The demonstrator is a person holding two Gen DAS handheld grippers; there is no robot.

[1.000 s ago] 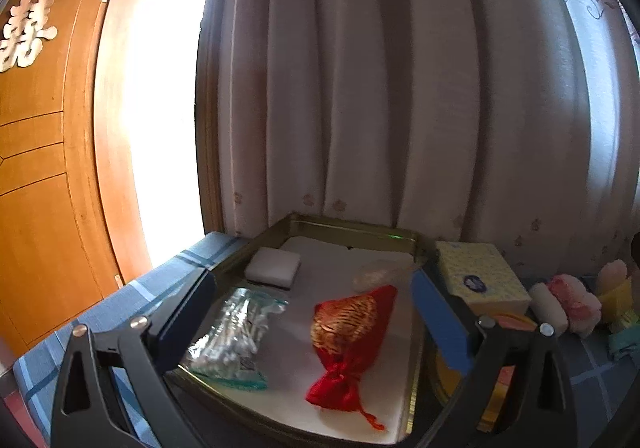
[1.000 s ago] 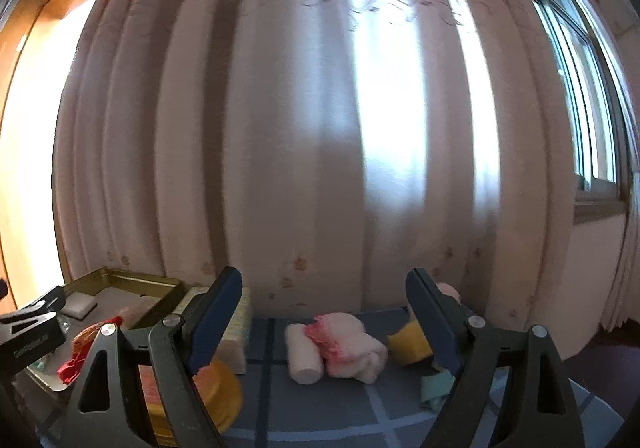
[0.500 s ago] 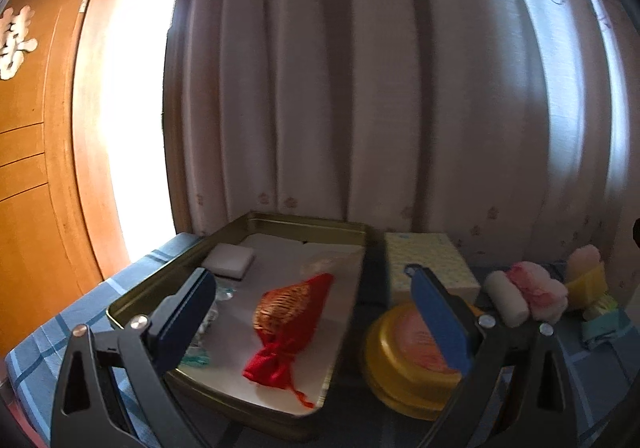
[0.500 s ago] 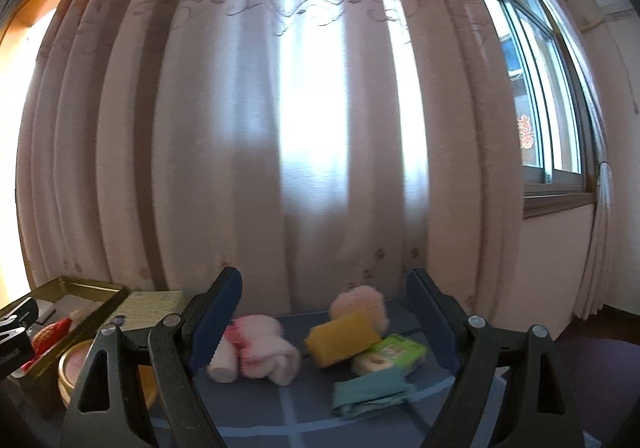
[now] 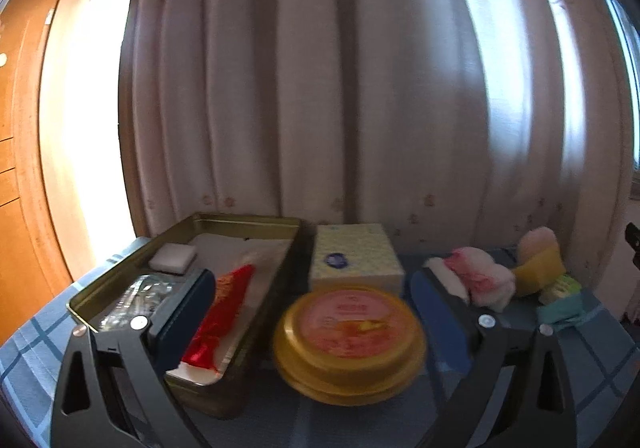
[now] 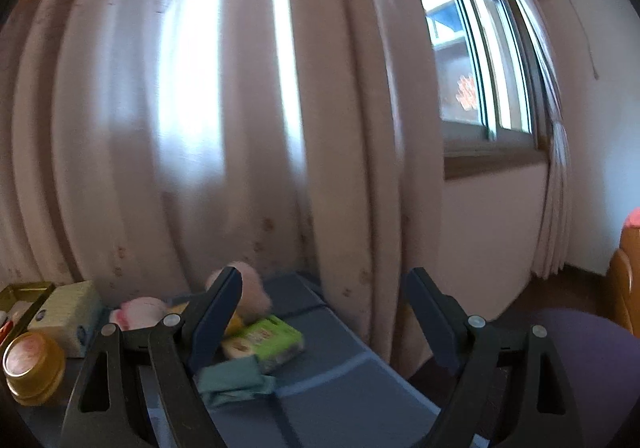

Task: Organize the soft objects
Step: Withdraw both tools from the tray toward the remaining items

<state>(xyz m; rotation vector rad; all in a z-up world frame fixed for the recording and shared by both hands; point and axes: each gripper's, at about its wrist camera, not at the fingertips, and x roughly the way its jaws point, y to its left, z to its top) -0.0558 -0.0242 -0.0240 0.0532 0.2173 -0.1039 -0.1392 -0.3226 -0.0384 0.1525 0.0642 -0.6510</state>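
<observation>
My left gripper (image 5: 312, 288) is open and empty, above a round yellow tin (image 5: 348, 336). To its left a gold metal tray (image 5: 240, 222) holds a red pouch (image 5: 224, 304), a white pad (image 5: 173, 258) and a clear packet (image 5: 140, 294). A pink and white rolled towel (image 5: 476, 280), a yellow sponge (image 5: 540, 266) and a teal cloth (image 5: 564, 308) lie to the right. My right gripper (image 6: 324, 308) is open and empty, over the table's right end, with a green wipes pack (image 6: 272, 338), the teal cloth (image 6: 232, 376) and a pink puff (image 6: 254, 288) at its left finger.
A yellow tissue box (image 5: 354, 256) stands behind the tin. The blue checked tablecloth (image 5: 36, 332) ends at the curtain (image 5: 360, 88). In the right wrist view the table edge (image 6: 360, 360) drops off to a purple seat (image 6: 580, 344) and the floor.
Both grippers have swung to the right. The left view has moved from the tray to the yellow tin. The right view has moved past the soft objects toward the table's right edge and the window.
</observation>
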